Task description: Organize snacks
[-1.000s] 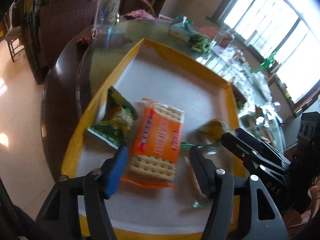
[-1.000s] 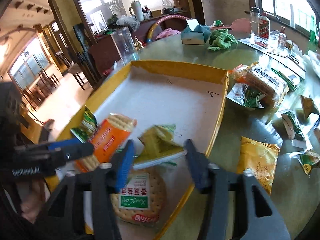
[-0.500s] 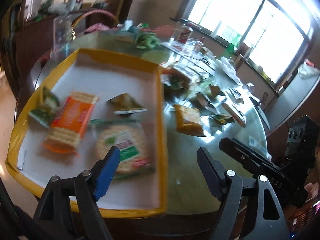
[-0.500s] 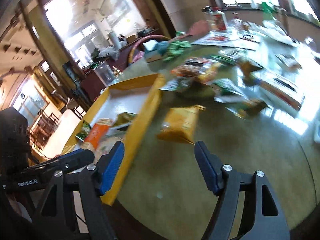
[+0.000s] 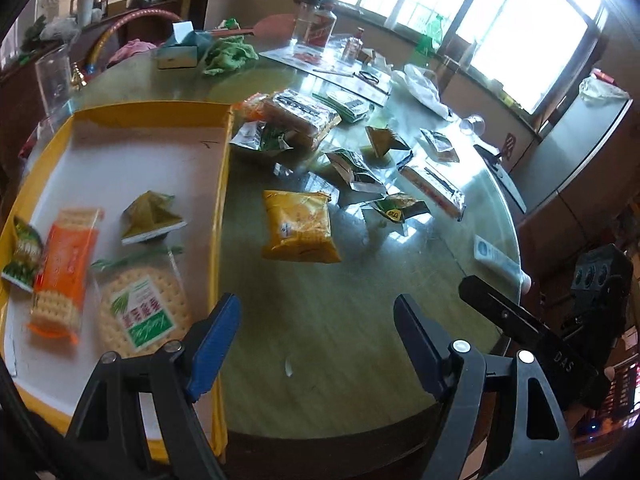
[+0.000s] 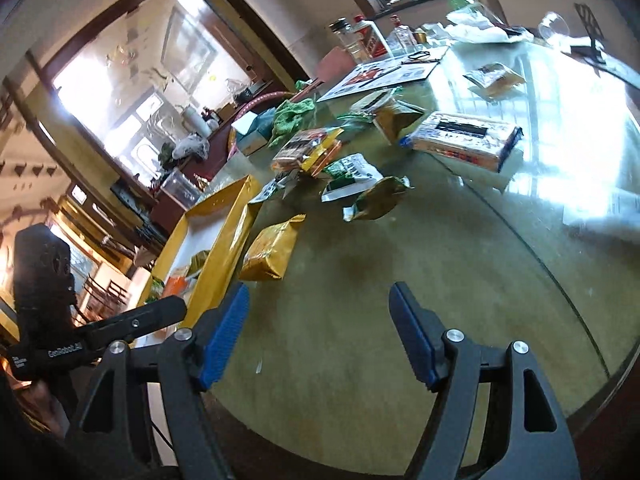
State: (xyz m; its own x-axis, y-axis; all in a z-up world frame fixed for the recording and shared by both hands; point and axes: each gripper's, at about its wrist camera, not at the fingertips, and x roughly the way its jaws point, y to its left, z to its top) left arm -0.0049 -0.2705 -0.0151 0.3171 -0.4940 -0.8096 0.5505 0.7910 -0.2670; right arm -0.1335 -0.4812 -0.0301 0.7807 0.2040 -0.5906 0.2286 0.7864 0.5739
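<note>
A yellow tray (image 5: 222, 168) with a white floor holds a round cracker pack (image 5: 144, 312), an orange cracker pack (image 5: 64, 268), a green bag (image 5: 22, 252) and an olive triangular pack (image 5: 150, 216). Right of the tray, a yellow snack bag (image 5: 298, 228) (image 6: 272, 254) lies on the glass table. Several more packets (image 5: 352, 168) and a long biscuit pack (image 6: 464, 140) lie farther back. My left gripper (image 5: 316, 320) hangs open over bare table by the tray's right rim, holding nothing. My right gripper (image 6: 320, 304) is open and empty too, short of the yellow bag.
At the table's far side stand a tissue box (image 5: 178, 50), a green cloth (image 5: 228, 54), a glass jar (image 5: 314, 24) and bottles. A clear plastic container (image 5: 54, 76) stands behind the tray. A white tube (image 5: 500, 262) lies near the right edge. The table's rim curves close below both grippers.
Both grippers swung right, from over the tray to over bare table, and their jaws widened. The orange cracker pack and the olive pack that sat between the jaws now lie in the tray.
</note>
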